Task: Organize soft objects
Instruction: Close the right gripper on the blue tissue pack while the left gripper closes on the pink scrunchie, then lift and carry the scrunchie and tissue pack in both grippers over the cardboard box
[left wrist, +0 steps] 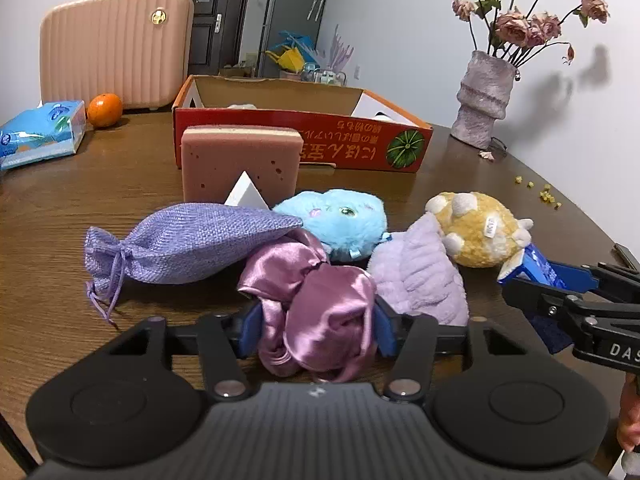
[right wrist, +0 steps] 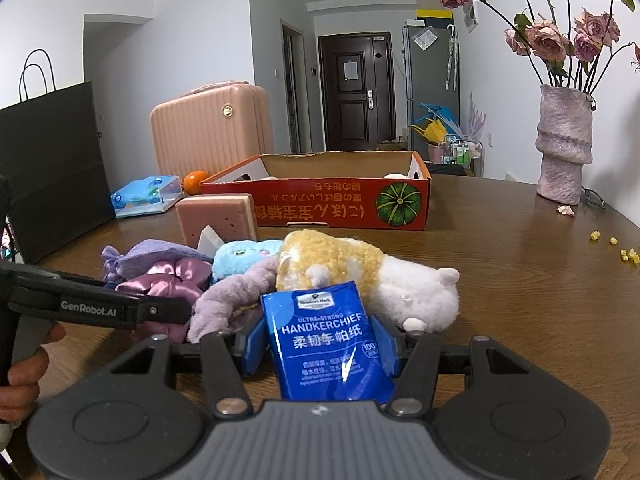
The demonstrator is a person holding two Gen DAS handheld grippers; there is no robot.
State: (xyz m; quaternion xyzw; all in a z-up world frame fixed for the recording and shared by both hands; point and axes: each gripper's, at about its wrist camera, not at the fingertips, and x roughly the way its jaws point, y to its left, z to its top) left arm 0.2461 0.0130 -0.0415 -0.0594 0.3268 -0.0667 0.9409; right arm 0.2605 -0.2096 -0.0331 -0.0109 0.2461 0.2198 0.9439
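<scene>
A heap of soft things lies on the brown table in front of a red cardboard box [left wrist: 304, 140]: a lavender drawstring pouch [left wrist: 192, 244], a blue plush [left wrist: 340, 220], a yellow and white plush [left wrist: 476, 228], a lilac fluffy cloth [left wrist: 420, 276] and a pink sponge block [left wrist: 240, 164]. My left gripper [left wrist: 318, 328] is shut on a pink satin scrunchie [left wrist: 320, 292] at the near edge of the heap, with both blue pads pressing into it. My right gripper [right wrist: 320, 344] is shut on a blue handkerchief pack [right wrist: 324, 332], just right of the heap beside the yellow plush [right wrist: 332, 256].
A pink suitcase [left wrist: 116, 44], an orange [left wrist: 105, 109] and a blue tissue pack [left wrist: 40, 134] sit at the back left. A black paper bag [right wrist: 52, 168] stands further left. A vase of dried roses [left wrist: 484, 96] and yellow crumbs [left wrist: 540, 192] are at the right.
</scene>
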